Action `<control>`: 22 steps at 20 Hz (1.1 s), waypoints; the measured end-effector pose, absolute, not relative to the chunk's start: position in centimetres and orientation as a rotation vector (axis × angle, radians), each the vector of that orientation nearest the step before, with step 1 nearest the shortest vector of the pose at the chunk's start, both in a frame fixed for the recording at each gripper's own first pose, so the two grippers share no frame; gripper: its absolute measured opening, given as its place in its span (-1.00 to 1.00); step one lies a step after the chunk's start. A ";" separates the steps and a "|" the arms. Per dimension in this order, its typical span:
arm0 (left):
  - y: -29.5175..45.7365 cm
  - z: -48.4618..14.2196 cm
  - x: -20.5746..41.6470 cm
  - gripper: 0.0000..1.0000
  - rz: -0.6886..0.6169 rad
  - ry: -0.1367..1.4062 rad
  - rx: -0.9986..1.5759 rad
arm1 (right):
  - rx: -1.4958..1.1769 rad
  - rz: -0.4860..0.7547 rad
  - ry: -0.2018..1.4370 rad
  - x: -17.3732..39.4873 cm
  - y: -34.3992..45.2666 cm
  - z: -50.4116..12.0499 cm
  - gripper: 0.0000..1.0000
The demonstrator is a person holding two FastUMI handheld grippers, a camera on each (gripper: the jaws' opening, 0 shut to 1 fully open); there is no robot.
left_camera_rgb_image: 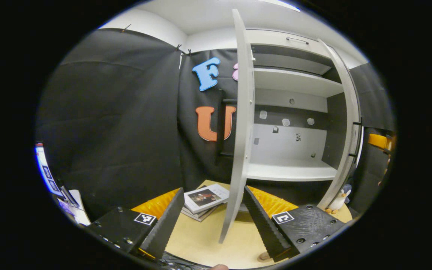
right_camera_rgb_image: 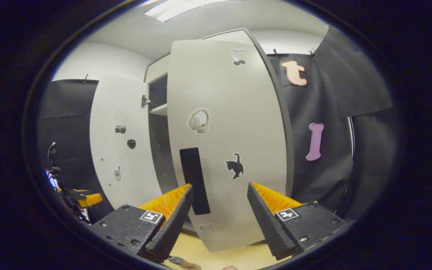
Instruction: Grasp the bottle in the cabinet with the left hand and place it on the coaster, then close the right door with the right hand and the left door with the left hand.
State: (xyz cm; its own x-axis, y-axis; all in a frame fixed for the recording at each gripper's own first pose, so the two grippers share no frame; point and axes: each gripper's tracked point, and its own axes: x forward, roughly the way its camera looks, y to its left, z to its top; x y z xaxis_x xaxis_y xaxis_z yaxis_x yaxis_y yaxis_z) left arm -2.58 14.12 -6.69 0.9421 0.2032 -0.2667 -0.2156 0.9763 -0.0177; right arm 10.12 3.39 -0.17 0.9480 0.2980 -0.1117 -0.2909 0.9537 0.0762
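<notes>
While both cabinet doors stand ajar, the left gripper [left_camera_rgb_image: 213, 213] is held low over the pale wooden table [left_camera_rgb_image: 208, 240], pointing forward at the cabinet [left_camera_rgb_image: 291, 112], its two fingers spread wide with nothing between them but the lower edge of the left door [left_camera_rgb_image: 240, 123]. That door is seen nearly edge-on, its long axis upright, swung out toward the camera and standing between the fingers without either one touching it. Behind it the cabinet's shelves [left_camera_rgb_image: 291, 170] show bare white boards, and the right door [left_camera_rgb_image: 345, 127] hangs open at the far right side. A stack of books [left_camera_rgb_image: 204, 200] lies on the table just left of the left door's foot, and a small penguin toy [left_camera_rgb_image: 339, 198] stands near the bottom of the right door.

In the right gripper view, the right gripper [right_camera_rgb_image: 219, 213] also points forward and level, fingers wide apart and gripping nothing. The right door [right_camera_rgb_image: 227, 142] faces it broadside, upright, partly swung toward the cabinet, with a dark vertical handle [right_camera_rgb_image: 194, 180] just above the left finger and stickers of headphones and a cat on its face. The left door [right_camera_rgb_image: 120, 146] stands open farther left.

The bottle and coaster I cannot make out in either view.
</notes>
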 end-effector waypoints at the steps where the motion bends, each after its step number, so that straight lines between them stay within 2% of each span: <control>1: 15.0 -6.2 -2.3 0.84 0.215 0.259 -0.029 | 0.056 0.306 0.130 10.0 3.6 -0.3 0.89; 2: 15.8 -6.0 -2.1 0.94 0.215 0.260 -0.025 | 0.052 0.308 0.134 9.9 3.7 -0.4 0.89; 6: 18.6 -4.7 -0.7 0.96 0.254 0.251 -0.045 | 0.032 0.279 0.128 9.5 3.1 -0.4 0.89; 11: 19.4 -3.3 2.1 1.00 0.216 0.221 -0.086 | 0.018 0.249 0.133 8.5 1.6 -0.7 0.89; 12: 19.3 -3.1 2.6 1.00 0.208 0.223 -0.084 | 0.020 0.243 0.130 8.4 1.3 -0.7 0.79; 13: 19.2 -2.7 3.0 1.00 0.201 0.218 -0.079 | 0.022 0.235 0.127 8.3 1.0 -0.5 0.79; 14: 19.2 -2.3 3.5 1.00 0.197 0.212 -0.069 | 0.024 0.226 0.122 8.1 0.5 -0.3 0.89; 15: 19.4 -2.1 3.8 0.93 0.199 0.207 -0.057 | 0.026 0.219 0.117 7.9 0.1 -0.1 0.89; 16: 19.3 -1.9 4.0 1.00 0.209 0.204 -0.047 | 0.029 0.211 0.113 7.8 -0.4 0.1 0.89; 17: 19.2 -1.7 4.1 0.84 0.216 0.197 -0.034 | 0.032 0.203 0.109 7.6 -0.8 0.1 0.79; 18: 19.3 -1.4 4.2 0.86 0.229 0.187 -0.012 | 0.035 0.195 0.107 7.5 -1.3 0.1 0.79; 19: 19.4 -1.4 4.3 0.87 0.237 0.182 0.008 | 0.039 0.188 0.106 7.4 -1.7 0.1 0.89; 22: 18.9 -1.5 4.4 0.91 0.205 0.194 -0.002 | 0.051 0.179 0.116 7.3 -2.6 -0.2 0.90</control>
State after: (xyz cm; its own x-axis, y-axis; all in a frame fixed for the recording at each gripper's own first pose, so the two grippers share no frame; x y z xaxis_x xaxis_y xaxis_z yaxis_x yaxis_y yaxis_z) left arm 4.40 18.85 -1.53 0.9605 0.2018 -0.1918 -0.2022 0.9792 0.0178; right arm 7.25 -2.63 -0.23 0.9773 0.1806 -0.1109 -0.1747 0.9827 0.0607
